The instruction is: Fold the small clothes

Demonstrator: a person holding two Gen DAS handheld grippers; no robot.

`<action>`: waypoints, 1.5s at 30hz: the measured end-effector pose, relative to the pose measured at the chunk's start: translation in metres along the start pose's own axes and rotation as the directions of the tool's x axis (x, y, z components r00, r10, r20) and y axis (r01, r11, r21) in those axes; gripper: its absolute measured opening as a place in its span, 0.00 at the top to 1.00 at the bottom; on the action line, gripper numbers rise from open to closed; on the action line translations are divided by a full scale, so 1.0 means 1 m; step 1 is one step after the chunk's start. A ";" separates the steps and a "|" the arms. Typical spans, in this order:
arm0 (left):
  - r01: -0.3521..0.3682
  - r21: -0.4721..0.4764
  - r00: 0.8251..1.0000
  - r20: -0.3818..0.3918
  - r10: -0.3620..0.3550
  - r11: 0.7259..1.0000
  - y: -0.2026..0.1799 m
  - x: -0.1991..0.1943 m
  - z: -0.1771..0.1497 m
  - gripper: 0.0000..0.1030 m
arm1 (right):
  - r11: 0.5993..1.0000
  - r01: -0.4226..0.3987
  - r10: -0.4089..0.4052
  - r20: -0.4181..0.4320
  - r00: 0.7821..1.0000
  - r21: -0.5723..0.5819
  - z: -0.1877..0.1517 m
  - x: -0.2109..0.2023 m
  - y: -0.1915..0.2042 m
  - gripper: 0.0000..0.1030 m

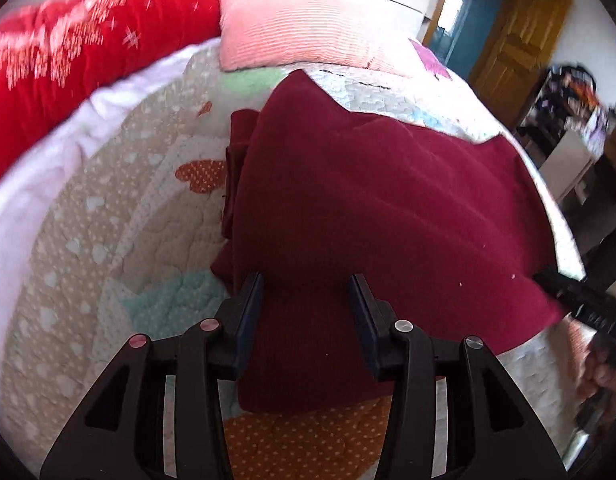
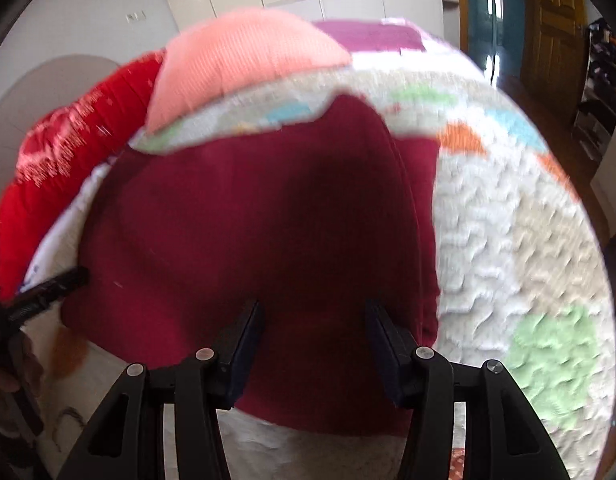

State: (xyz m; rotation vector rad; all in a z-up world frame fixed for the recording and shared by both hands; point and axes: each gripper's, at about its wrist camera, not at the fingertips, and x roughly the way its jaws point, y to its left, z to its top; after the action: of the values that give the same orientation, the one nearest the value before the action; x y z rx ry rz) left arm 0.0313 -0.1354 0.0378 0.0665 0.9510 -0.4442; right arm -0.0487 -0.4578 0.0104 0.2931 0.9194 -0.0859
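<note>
- A dark red garment [image 1: 367, 208] lay spread flat on the quilted bed cover [image 1: 108, 208], partly folded, with extra layers bunched along one edge.
- The left hand-held gripper [image 1: 308, 300] hovered over the garment's near part, its jaws parted with nothing between them.
- The right hand-held gripper [image 2: 313, 332] hung above the garment's near hem, jaws standing apart and empty.
- A pink pillow [image 1: 292, 20] and a bright red blanket [image 1: 68, 52] sat beyond the garment, at the bed's far side.
</note>
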 end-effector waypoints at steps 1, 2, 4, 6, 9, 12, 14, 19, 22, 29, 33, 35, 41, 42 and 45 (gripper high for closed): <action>-0.012 0.013 1.000 0.001 0.012 1.000 -0.003 0.000 0.000 0.58 | 1.000 0.000 0.000 0.008 1.000 -0.003 -0.002 0.000 0.000 0.50; -0.019 0.020 1.000 0.003 0.019 1.000 -0.005 -0.001 0.000 0.58 | 1.000 0.006 -0.006 0.005 1.000 -0.003 -0.001 -0.003 0.002 0.50; -0.019 0.014 1.000 0.005 0.019 1.000 -0.005 -0.001 0.001 0.58 | 1.000 0.006 -0.006 -0.005 1.000 0.004 0.002 -0.011 0.003 0.50; -0.006 -0.003 1.000 0.008 0.006 1.000 -0.001 -0.001 0.000 0.58 | 1.000 -0.002 0.002 0.016 1.000 0.000 0.005 -0.022 0.008 0.50; 0.008 -0.011 1.000 0.016 -0.008 1.000 0.003 0.000 -0.002 0.58 | 0.999 -0.035 0.035 0.040 0.999 -0.002 0.009 -0.030 0.019 0.50; 0.015 0.000 0.999 0.031 -0.015 1.000 0.003 -0.003 -0.005 0.58 | 0.997 -0.080 0.080 0.054 0.995 -0.003 0.016 -0.029 0.035 0.50; 0.024 -0.001 0.999 0.034 -0.024 1.000 0.004 -0.003 -0.006 0.58 | 0.996 -0.087 0.087 0.056 0.995 -0.006 0.020 -0.024 0.044 0.50; 0.058 -0.016 0.998 0.031 -0.057 0.998 0.009 -0.001 -0.005 0.58 | 0.995 -0.098 0.099 0.006 0.995 -0.014 0.024 0.009 0.072 0.50; 0.065 -0.007 0.998 0.025 -0.065 0.998 0.009 -0.002 -0.004 0.58 | 0.998 -0.036 0.036 -0.005 0.999 -0.049 0.023 0.024 0.082 0.49; 0.102 -0.012 0.995 0.021 -0.102 0.995 0.015 -0.004 -0.006 0.58 | 0.998 -0.050 0.051 0.013 0.999 -0.037 0.040 0.007 0.096 0.48; 0.111 -0.020 0.994 0.022 -0.111 0.994 0.015 -0.004 -0.007 0.58 | 0.993 -0.094 0.095 0.007 0.995 -0.066 0.053 0.014 0.119 0.48; 0.115 -0.022 0.993 0.020 -0.114 0.993 0.016 -0.004 -0.007 0.58 | 0.991 -0.097 0.099 0.010 0.995 -0.087 0.058 0.017 0.130 0.48; 0.194 -0.086 0.981 0.001 -0.194 0.977 0.031 -0.010 -0.008 0.58 | 0.983 -0.092 0.088 -0.033 0.996 -0.157 0.081 0.056 0.163 0.48; 0.212 -0.106 0.977 -0.002 -0.214 0.972 0.036 -0.010 -0.008 0.58 | 0.982 -0.080 0.073 -0.043 0.996 -0.173 0.085 0.066 0.168 0.48; 0.238 -0.127 0.971 -0.006 -0.240 0.963 0.040 -0.011 -0.008 0.58 | 0.978 -0.033 0.026 -0.038 0.999 -0.204 0.095 0.091 0.173 0.49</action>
State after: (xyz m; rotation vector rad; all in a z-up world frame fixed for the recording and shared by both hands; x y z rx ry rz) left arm 0.0352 -0.0936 0.0359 -0.1596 1.0103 -0.6062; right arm 0.1133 -0.3151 0.0293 0.1171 0.9502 0.0418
